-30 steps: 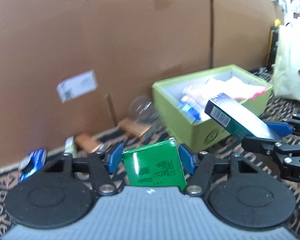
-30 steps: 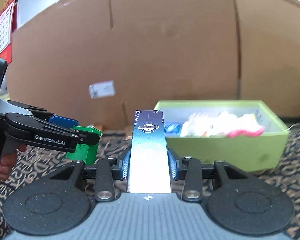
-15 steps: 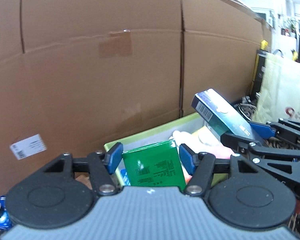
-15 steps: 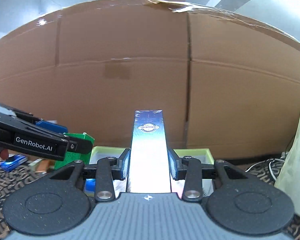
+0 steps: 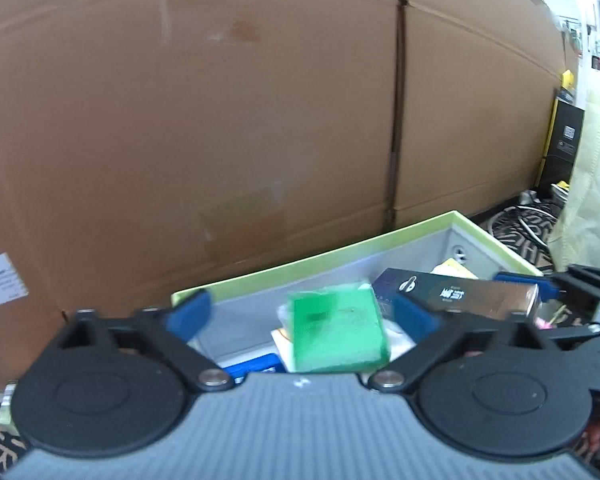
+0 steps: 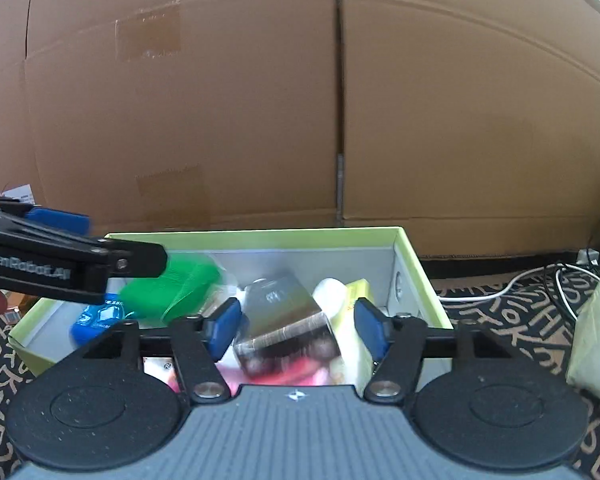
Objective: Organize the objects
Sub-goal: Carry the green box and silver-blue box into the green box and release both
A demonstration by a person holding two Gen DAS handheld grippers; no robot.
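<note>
Two grippers parted over the green bin (image 6: 410,264), both released. Left gripper (image 5: 300,316) just above the blurred green box (image 5: 336,334), dropped toward the bin's left half; right gripper (image 6: 296,326) above the dark box (image 6: 286,320), long axis running near-to-far, tilted among the contents.

Lighting's even and pretty bright indoors, no hard shadows on the cardboard wall (image 6: 260,100). Left view blows out white at the top right corner. Heavy fisheye bend toward the edges, corners go dark. The green box (image 5: 336,332) is smeared with motion blur in both views, and the dark box (image 6: 288,320) is blurry with some shiny glare.
</note>
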